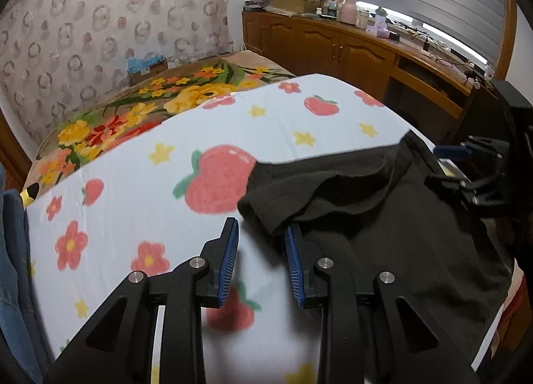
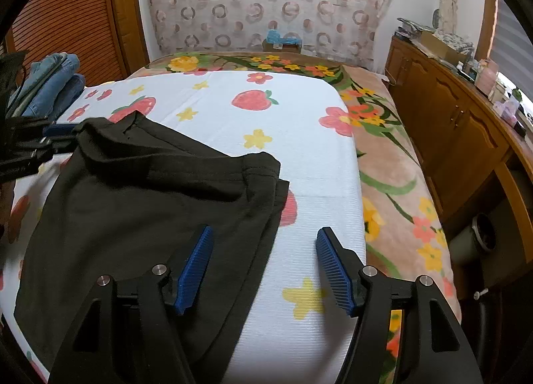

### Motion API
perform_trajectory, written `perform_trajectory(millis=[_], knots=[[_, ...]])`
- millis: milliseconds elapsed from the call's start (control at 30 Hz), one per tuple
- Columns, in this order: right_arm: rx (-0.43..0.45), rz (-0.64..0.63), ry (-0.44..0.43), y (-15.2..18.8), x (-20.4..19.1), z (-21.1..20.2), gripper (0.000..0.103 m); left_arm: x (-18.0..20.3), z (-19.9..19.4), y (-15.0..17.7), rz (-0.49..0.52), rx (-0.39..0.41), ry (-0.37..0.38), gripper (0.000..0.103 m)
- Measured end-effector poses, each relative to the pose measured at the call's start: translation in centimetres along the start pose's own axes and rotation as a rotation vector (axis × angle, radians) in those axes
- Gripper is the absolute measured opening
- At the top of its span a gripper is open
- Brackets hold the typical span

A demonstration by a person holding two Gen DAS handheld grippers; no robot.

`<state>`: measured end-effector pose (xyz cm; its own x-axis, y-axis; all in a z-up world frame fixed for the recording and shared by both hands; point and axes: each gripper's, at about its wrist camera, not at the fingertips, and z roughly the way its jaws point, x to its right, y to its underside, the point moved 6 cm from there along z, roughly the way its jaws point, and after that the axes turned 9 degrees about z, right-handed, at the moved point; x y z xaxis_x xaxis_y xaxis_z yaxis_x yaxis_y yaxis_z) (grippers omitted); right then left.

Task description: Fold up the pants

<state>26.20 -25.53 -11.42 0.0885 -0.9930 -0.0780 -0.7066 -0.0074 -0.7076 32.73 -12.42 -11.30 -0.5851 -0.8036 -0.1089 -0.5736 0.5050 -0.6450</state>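
Two grippers over black pants (image 2: 140, 204) on strawberry sheet (image 2: 299, 164); left gripper (image 1: 261, 257) jaws apart, empty; right gripper (image 2: 263, 267) jaws wide, empty.

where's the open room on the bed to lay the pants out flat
Free: the strawberry sheet beyond the black pants, up to the flowered blanket, and the strip between the pants' right edge and that blanket. Crowded: the far left corner, where folded jeans sit.

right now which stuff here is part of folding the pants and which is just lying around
Part of the job:
black pants
left gripper
right gripper
strawberry-print sheet

Just lying about:
folded jeans
floral blanket
wooden cabinet
blue-topped box
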Motion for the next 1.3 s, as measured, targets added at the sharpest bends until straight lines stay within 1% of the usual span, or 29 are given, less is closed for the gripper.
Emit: perform_trajectory(millis=[300, 567, 633, 667, 700, 733, 767, 800, 967, 1033, 1167, 1300], knots=[[-0.001, 0.000, -0.001, 0.0, 0.3, -0.2, 0.069, -0.8, 1.7, -2.7, -0.008, 0.006, 0.004, 0.030], [-0.001, 0.001, -0.005, 0.0, 0.5, -0.2, 0.070, -0.7, 2.8, -2.7, -0.005, 0.003, 0.018, 0.030], [-0.002, 0.003, -0.005, 0.1, 0.5, -0.2, 0.071, -0.5, 2.8, -2.7, 0.002, 0.006, 0.040, 0.026], [-0.002, 0.003, -0.005, 0.1, 0.6, -0.2, 0.071, -0.4, 2.8, -2.7, 0.005, 0.008, 0.045, 0.021], [-0.002, 0.003, -0.005, 0.1, 0.6, -0.2, 0.071, -0.4, 2.8, -2.7, 0.007, 0.009, 0.047, 0.013], [-0.002, 0.003, -0.006, 0.1, 0.6, -0.2, 0.071, -0.4, 2.7, -2.7, 0.009, 0.010, 0.047, 0.011], [-0.002, 0.003, -0.006, 0.1, 0.6, -0.2, 0.071, -0.4, 2.7, -2.7, 0.012, 0.010, 0.044, 0.005], [-0.002, 0.002, -0.006, 0.1, 0.6, -0.2, 0.071, -0.4, 2.6, -2.8, 0.014, 0.018, 0.037, 0.003], [-0.002, 0.002, -0.006, 0.1, 0.6, -0.2, 0.071, -1.3, 1.6, -3.3, -0.003, 0.059, 0.006, 0.002], [-0.002, 0.002, -0.007, 0.1, 0.7, -0.2, 0.071, -1.7, 1.6, -3.4, -0.018, 0.062, 0.007, 0.002], [-0.002, 0.001, -0.007, 0.1, 0.7, -0.2, 0.072, -1.9, 1.7, -3.4, -0.015, 0.060, -0.003, 0.002], [-0.001, 0.001, -0.008, 0.1, 0.7, -0.3, 0.072, -2.8, 1.6, -3.7, -0.041, 0.085, -0.037, 0.002]])
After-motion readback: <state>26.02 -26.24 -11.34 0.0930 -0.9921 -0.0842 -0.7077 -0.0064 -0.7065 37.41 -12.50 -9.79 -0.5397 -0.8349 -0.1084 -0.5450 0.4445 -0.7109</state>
